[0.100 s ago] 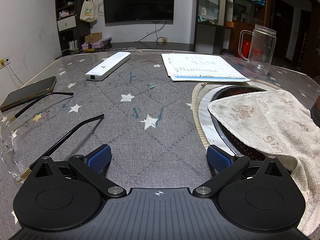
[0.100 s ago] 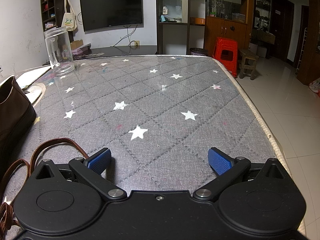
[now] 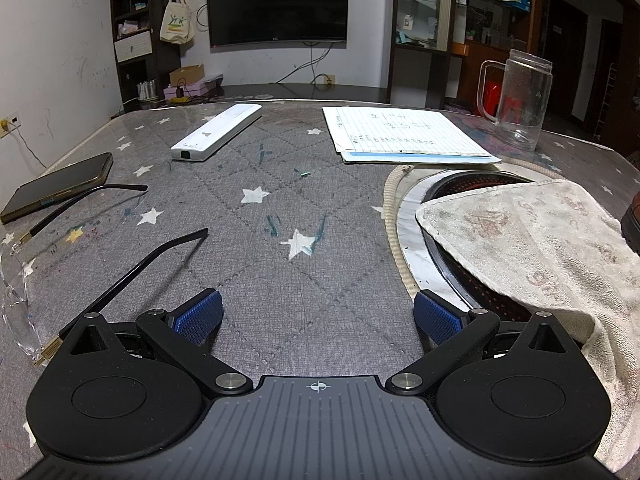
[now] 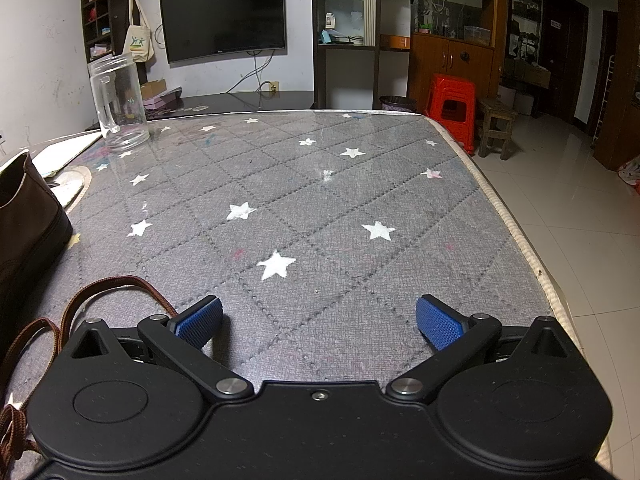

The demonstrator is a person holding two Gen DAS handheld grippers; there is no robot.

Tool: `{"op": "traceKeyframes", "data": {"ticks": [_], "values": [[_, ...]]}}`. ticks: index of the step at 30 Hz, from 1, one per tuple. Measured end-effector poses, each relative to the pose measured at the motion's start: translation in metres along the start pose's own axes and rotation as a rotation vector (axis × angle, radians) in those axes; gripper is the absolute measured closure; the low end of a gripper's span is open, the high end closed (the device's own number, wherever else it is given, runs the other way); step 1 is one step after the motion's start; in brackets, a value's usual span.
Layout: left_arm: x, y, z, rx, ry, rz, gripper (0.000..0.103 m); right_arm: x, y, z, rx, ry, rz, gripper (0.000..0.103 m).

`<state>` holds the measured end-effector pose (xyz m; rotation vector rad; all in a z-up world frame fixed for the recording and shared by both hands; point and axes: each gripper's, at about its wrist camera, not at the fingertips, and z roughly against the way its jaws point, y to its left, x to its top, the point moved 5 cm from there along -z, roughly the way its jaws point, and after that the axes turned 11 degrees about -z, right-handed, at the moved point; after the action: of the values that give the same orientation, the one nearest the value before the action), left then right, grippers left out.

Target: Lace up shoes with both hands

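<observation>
Both tools released, nothing between the pads: left gripper (image 3: pixel 318 316) and right gripper (image 4: pixel 318 322) have jaws spread wide over bare table.

Dark brown leather shoe (image 4: pixel 24 224) sits at the left edge of the right wrist view; in the left wrist view only a sliver shows at the far right edge. Brown woven flat lace (image 4: pixel 120 284) loops loose at lower left, just beside the right gripper's left finger, not held.

Risks, my read:
- Lace is thin and limp, and the grey quilted star-print table cover (image 4: pixel 320 200) looks glossy, so pads may skate over it.
- Clear-lens spectacles with thin black arms (image 3: pixel 132 264) lie just beside the left gripper; a sweep could snag them.
- Worn off-white terry towel (image 3: pixel 540 248) at right could drag along.
</observation>
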<state>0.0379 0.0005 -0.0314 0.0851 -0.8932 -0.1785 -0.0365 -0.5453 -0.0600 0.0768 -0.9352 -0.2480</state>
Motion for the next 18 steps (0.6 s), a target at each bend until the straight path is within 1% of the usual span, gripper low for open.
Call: {"op": "traceKeyframes", "data": {"ticks": [12,16,18], "values": [[-0.0002,0.0009,0.0003,0.001,0.002,-0.001,0.000,0.0009,0.0026,-0.0004,0.001,0.001,-0.001,0.000],[0.0035,-0.0013,-0.0007,0.019,0.027,0.002,0.000,0.0013,0.0038,0.0007,0.001,0.001,-0.001,0.000],[0.0063,-0.0026,-0.0007,0.041,0.041,-0.010,0.000,0.0007,0.0027,0.0032,0.000,0.000,0.000,0.000]]}}
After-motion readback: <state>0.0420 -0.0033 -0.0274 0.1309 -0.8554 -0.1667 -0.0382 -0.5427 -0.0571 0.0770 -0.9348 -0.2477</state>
